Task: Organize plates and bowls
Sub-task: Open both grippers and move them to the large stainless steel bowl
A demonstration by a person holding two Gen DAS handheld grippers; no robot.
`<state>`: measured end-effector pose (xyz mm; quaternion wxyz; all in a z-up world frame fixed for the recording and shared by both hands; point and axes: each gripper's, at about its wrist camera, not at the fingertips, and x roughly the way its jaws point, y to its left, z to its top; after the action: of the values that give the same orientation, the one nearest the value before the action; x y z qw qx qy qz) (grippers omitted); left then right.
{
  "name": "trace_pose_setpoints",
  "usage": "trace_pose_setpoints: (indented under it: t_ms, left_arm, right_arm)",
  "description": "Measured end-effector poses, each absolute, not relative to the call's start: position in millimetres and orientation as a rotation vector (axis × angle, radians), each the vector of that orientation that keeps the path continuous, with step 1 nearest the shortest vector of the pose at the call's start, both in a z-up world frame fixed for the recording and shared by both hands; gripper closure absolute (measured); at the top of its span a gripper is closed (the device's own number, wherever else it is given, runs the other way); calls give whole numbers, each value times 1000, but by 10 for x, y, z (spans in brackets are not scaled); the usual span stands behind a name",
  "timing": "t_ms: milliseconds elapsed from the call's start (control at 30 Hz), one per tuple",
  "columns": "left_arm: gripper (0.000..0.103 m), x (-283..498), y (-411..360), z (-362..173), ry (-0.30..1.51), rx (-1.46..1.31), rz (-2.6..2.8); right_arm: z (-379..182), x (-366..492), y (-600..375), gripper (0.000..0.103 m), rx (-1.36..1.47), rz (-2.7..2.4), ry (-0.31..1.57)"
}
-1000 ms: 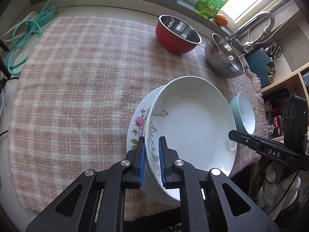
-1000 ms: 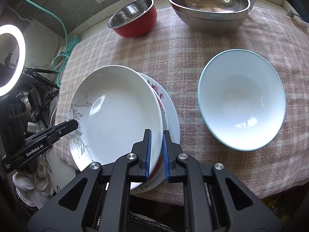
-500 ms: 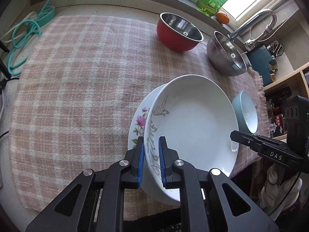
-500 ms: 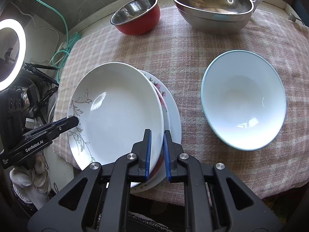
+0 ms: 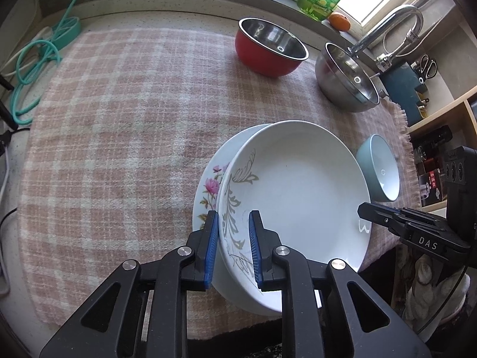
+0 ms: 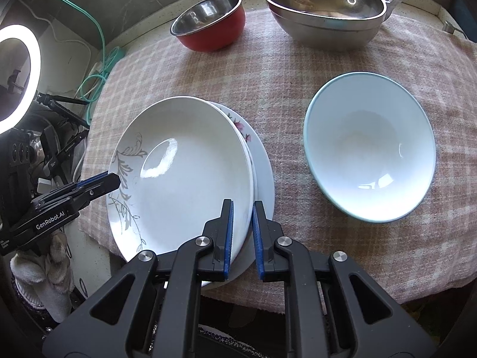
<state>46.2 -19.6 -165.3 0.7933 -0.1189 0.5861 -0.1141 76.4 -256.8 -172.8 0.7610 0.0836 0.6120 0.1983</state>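
Under the white plate (image 5: 298, 197), near the 6 o'clock edge of the checked cloth (image 5: 119, 137), most of the flower plate (image 5: 208, 191) is hidden; only a thin strip with pink flowers shows at 9 o'clock in the left wrist view. It is hard to tell if there is one more plate in the pile. The near rim of the white plate is behind the black gripper arms. The white plate is deep and shiny, with a grey leafy pattern on one side, and it sits on the flower plate. The left gripper (image 5: 231, 247) has its blue pads on each side of the plate's rim at the leafy part. Its jaws have just been opening a little, with the rim between them, and a gap now shows by the inner pad. The right gripper (image 6: 242, 235) is clamped on the other side of the rim, and its jaws look the same as before. The plates have not moved. A pale blue bowl (image 6: 369, 155) sits alone at 3 o'clock from the plates in the right wrist view. A red bowl (image 6: 208, 22) and a steel bowl (image 6: 325, 9) stand far back at 12 o'clock. The steel bowl's top is cut off there.
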Motion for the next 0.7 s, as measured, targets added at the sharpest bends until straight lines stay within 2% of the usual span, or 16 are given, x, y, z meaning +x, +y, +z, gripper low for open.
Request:
trace_pose_setpoints:
  t_ms: [367,533,633,700]
  left_arm:
    - [86,467,-136,-1544,1234,-274,-244]
    - [86,510,-113,-1400,1192,-286,-247]
    - [86,549,-109,-1320,1172,-298,-249]
    - [82,579,-95,-1282,1160,-310,-253]
  right_arm:
    - [-1565,763,-2684,89,216,437,1277]
    - [-1398,798,-2833,55,255,423,1214]
    - [-1297,831,-2956,51,286,407,1179]
    - [-1237,856,-3053,46,310,392,1158]
